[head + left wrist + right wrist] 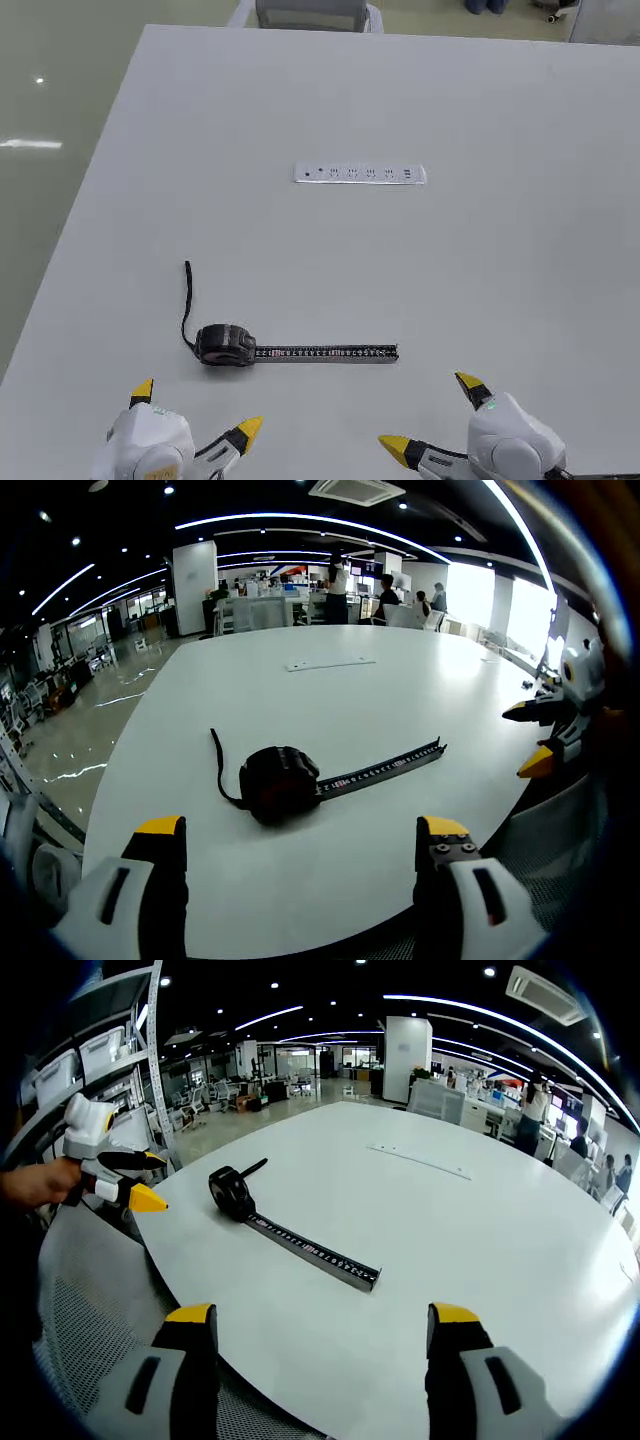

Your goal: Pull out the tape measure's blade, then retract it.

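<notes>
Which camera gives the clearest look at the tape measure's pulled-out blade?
The right gripper view: the blade is largest there, its end nearest the camera. The head view shows it whole but smaller. The left gripper view shows it slanting away past the case.

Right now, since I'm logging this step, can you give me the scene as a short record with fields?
surface: white table
tool: black tape measure case, lying on table
blade: dark ruled blade, pulled out, flat
strap: black wrist strap, trailing from case
farther back: white power strip
left gripper: open, empty
right gripper: open, empty
</notes>
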